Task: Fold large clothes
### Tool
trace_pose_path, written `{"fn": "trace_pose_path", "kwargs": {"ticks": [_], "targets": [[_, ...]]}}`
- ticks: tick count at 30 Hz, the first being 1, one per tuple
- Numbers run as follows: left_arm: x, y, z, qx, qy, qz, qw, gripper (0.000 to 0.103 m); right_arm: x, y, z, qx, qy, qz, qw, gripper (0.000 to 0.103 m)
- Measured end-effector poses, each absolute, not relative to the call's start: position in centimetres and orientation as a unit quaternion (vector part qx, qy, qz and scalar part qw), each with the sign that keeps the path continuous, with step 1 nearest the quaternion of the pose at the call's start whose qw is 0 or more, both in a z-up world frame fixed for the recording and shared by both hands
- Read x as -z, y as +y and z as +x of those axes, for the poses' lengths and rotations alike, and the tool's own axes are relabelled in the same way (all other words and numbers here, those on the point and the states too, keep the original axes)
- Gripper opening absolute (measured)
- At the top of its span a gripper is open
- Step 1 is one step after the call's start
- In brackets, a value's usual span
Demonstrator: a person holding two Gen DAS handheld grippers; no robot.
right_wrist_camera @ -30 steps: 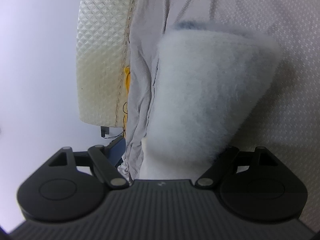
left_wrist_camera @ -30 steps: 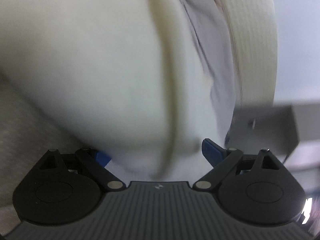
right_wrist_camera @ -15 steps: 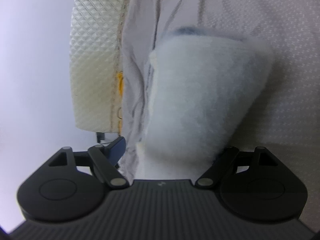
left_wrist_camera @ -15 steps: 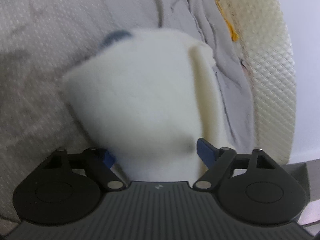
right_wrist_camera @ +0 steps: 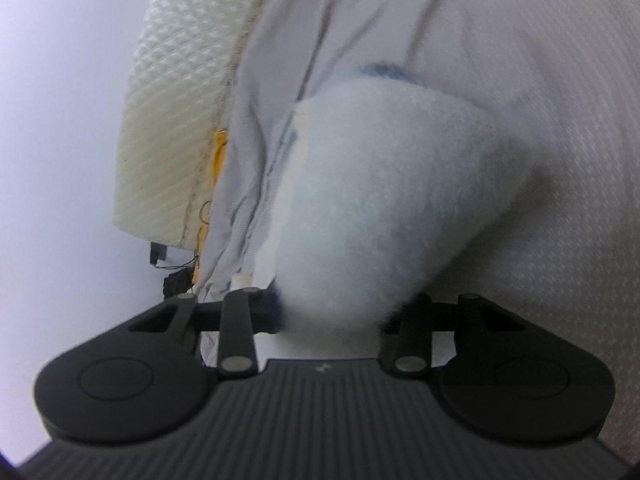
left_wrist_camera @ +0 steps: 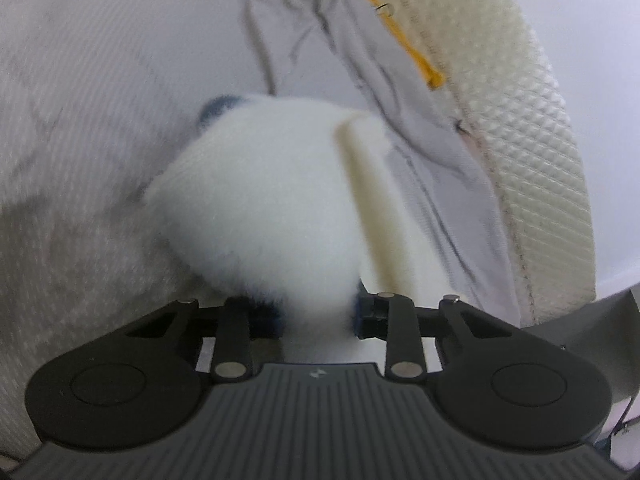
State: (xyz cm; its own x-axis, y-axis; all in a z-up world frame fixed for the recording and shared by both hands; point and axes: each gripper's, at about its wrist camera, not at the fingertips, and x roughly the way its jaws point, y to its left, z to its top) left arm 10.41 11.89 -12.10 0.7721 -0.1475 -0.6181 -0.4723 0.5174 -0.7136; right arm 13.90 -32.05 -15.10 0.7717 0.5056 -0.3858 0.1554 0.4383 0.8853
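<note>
A white fleece garment (left_wrist_camera: 272, 208) with a smooth cream band and a dark blue trim at its far end hangs over a grey bed sheet (left_wrist_camera: 80, 100). My left gripper (left_wrist_camera: 318, 316) is shut on its near edge. The same fleece garment (right_wrist_camera: 392, 208) fills the right wrist view, and my right gripper (right_wrist_camera: 332, 312) is shut on its near edge too. The blue finger pads are mostly hidden by the fleece.
A cream quilted mattress edge (left_wrist_camera: 532, 140) with a yellow strap (left_wrist_camera: 404, 36) runs along the right in the left wrist view. It also shows at the left in the right wrist view (right_wrist_camera: 176, 120). The sheet (right_wrist_camera: 560, 80) is wrinkled near that edge.
Both grippers have closed in on the fleece. In the left wrist view the garment has drawn away from the camera and now looks smaller, with more sheet showing.
</note>
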Motion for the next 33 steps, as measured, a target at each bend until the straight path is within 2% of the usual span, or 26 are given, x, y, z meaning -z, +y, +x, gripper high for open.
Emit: {"fn": "trace_pose_path", "kwargs": {"ticks": [11, 20, 26, 33], "targets": [[5.8, 12.1, 7.9, -0.053, 0.317, -0.461, 0.827, 0.032, 10.4, -32.2, 10.6, -0.146, 0.297, 0.5, 0.8, 0.041], [2.3, 12.4, 0.4, -0.006, 0.322, -0.47, 0.822, 0.032, 6.8, -33.3, 5.8, -0.166, 0.307, 0.483, 0.803, 0.041], [2.5, 12.2, -2.7, 0.009, 0.332, -0.457, 0.825, 0.032, 8.0, -34.0, 2.2, -0.158, 0.317, 0.491, 0.796, 0.041], [3.2, 12.9, -2.0, 0.023, 0.34, -0.471, 0.813, 0.035, 8.4, -34.0, 2.0, -0.157, 0.324, 0.497, 0.79, 0.045]]}}
